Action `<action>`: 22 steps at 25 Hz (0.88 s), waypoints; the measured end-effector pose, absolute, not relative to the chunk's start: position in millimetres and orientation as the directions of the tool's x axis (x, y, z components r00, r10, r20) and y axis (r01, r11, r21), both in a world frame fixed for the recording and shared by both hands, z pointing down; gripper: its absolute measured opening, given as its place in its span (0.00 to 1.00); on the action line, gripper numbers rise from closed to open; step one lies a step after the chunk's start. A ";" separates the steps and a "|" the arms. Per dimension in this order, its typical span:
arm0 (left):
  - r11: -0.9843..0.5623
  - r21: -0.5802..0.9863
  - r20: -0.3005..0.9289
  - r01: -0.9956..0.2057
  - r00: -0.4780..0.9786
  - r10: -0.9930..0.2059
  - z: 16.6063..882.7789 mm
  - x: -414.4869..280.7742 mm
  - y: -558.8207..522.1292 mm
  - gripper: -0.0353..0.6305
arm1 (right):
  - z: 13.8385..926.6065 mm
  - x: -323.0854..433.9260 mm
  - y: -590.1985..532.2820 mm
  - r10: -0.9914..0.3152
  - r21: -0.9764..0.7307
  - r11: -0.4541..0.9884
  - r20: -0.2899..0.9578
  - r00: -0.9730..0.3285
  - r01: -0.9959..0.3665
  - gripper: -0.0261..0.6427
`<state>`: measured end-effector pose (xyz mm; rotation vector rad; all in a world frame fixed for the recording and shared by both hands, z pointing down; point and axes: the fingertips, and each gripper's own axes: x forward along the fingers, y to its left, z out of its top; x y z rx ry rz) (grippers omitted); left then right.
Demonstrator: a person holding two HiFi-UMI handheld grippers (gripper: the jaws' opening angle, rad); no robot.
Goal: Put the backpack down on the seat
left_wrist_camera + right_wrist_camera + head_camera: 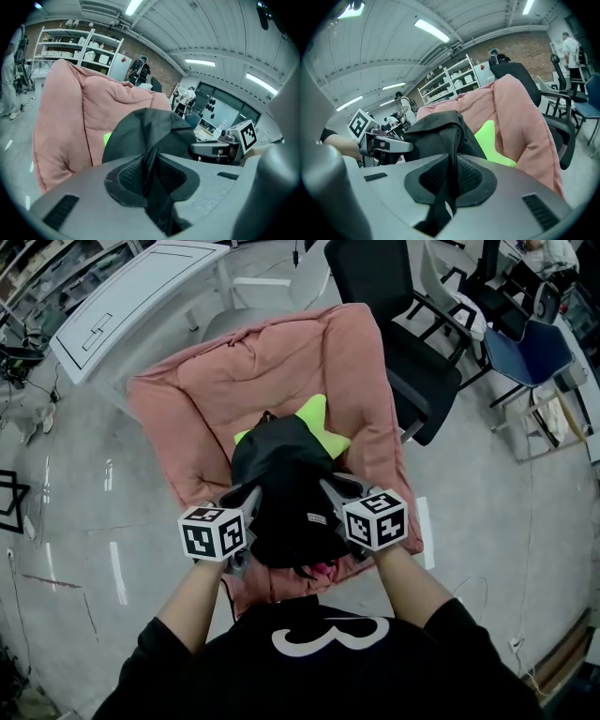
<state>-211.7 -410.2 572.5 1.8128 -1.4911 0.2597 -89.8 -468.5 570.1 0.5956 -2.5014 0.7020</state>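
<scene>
The work area is a workshop with a glossy grey floor (75,456), a white table (131,296) and a black office chair (394,306) behind a pink padded seat (187,399). The black backpack (281,474) lies over the middle of the seat cushion, with its neon green panel (314,418) pointing toward the backrest and its near end close to the front edge of the seat. The left gripper (149,166) is clenched on a fold of the black backpack fabric, which stands pinched between its pads. The right gripper (451,171) is clamped on a black strap or seam of the same bag. I cannot tell whether the cushion already carries the full weight. I judge the main hazard to be a release while the bag sits too near the front edge: the soft cushion may give way, and the bag would slide to the floor. A second hazard is uneven opening; if one gripper lets go first, the bag can swing or roll toward the other side. Thin fabric may also cling to a pad and drag the bag forward as I withdraw.
</scene>
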 end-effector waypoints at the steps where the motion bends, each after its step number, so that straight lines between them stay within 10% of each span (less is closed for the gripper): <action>1: -0.023 0.418 0.592 -0.908 0.291 -0.751 573.9 -213.4 -411.0 0.14 | 571.8 -91.2 -470.4 -0.271 -0.368 0.774 0.543 -0.794 -0.516 0.08; 8: 0.028 0.358 0.633 -0.933 0.220 -0.742 577.2 -215.8 -394.7 0.45 | 578.2 -80.7 -466.8 -0.257 -0.303 0.800 0.608 -0.751 -0.518 0.27; 22: 0.129 0.537 0.512 -0.834 0.200 -0.836 481.1 -109.3 -284.6 0.44 | 454.7 4.1 -374.7 -0.105 -0.283 0.927 0.430 -0.897 -0.245 0.32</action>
